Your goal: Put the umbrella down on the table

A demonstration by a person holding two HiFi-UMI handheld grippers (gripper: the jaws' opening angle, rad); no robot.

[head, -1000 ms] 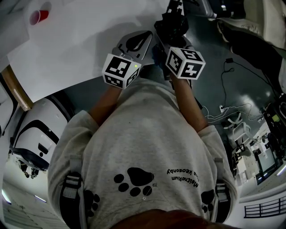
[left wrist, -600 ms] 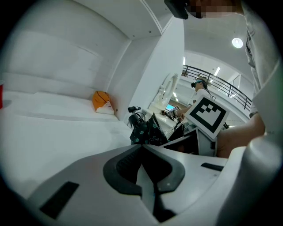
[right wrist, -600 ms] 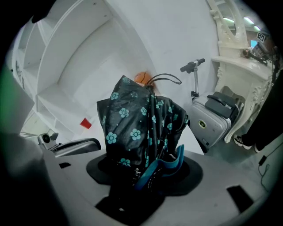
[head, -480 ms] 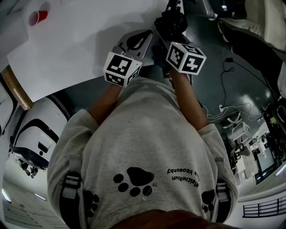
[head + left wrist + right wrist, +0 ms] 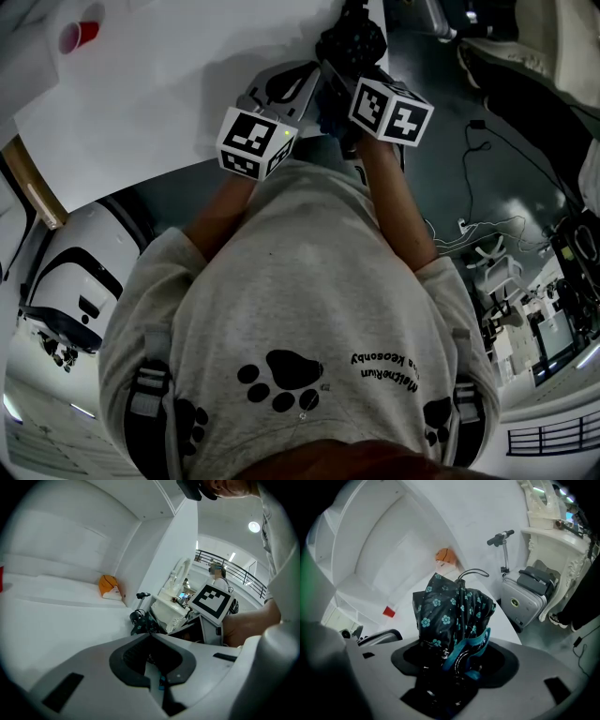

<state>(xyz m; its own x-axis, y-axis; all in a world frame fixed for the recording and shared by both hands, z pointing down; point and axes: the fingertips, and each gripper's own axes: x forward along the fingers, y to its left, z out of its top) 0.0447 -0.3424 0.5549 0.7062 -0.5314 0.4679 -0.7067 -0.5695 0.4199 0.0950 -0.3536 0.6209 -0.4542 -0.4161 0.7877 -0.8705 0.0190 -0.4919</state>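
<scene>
The white bench [image 5: 169, 103] lies bare across its broad middle, open to approach from the near edge. A red cup [image 5: 80, 36] stands at its far left corner, an orange thing [image 5: 108, 587] at its far end. The left hand-held gripper [image 5: 157, 674] sits just beside the right hand-held gripper [image 5: 454, 667], whose folded umbrella [image 5: 452, 613] juts out near the bench's right edge.

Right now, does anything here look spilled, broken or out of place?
Nothing looks spilled or broken. Only the folded umbrella in the right tongs looks untidy: its cloth is loosely bunched and its teal strap hangs loose.

Black umbrella [image 5: 454, 611] with teal flowers; white table [image 5: 169, 84]; red cup [image 5: 80, 36].
</scene>
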